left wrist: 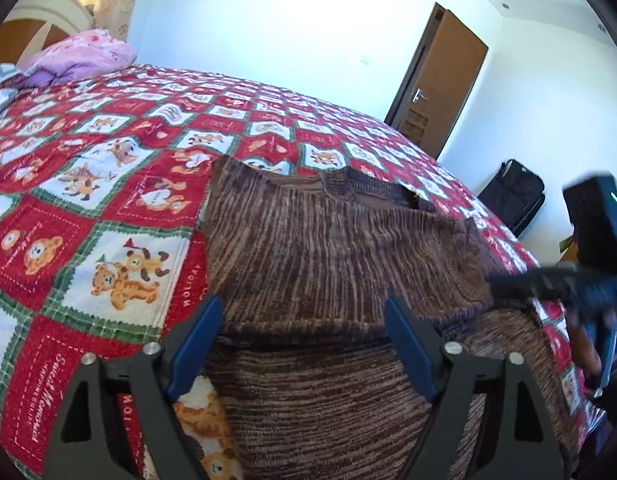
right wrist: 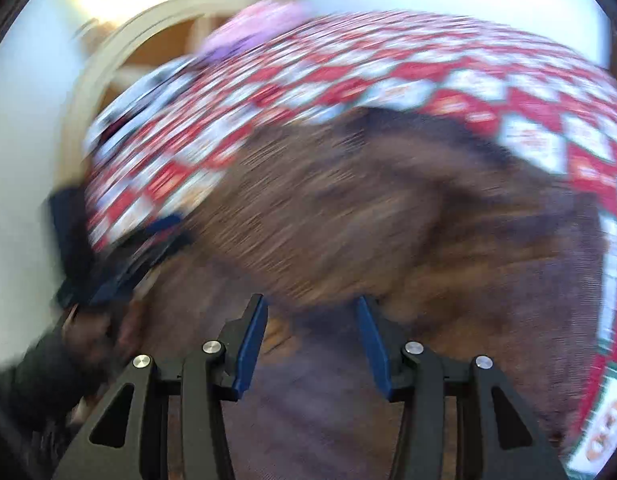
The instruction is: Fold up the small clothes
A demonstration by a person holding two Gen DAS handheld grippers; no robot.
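A brown striped knit sweater [left wrist: 332, 256] lies on the bed, its lower part folded up over itself. My left gripper [left wrist: 304, 312] is open just above the sweater's folded edge, with nothing between its fingers. In the left wrist view the right gripper [left wrist: 508, 280] shows blurred at the sweater's right edge. The right wrist view is motion-blurred: the sweater [right wrist: 348, 208] fills the middle, and my right gripper [right wrist: 311, 312] is open over it, empty. The left gripper [right wrist: 148, 248] shows at the left there.
A red, white and green teddy-bear quilt [left wrist: 108, 216] covers the bed. A pink and purple bundle of bedding [left wrist: 84, 56] lies at the far left by the headboard. A brown door [left wrist: 440, 80] and a black bag [left wrist: 512, 196] stand to the right.
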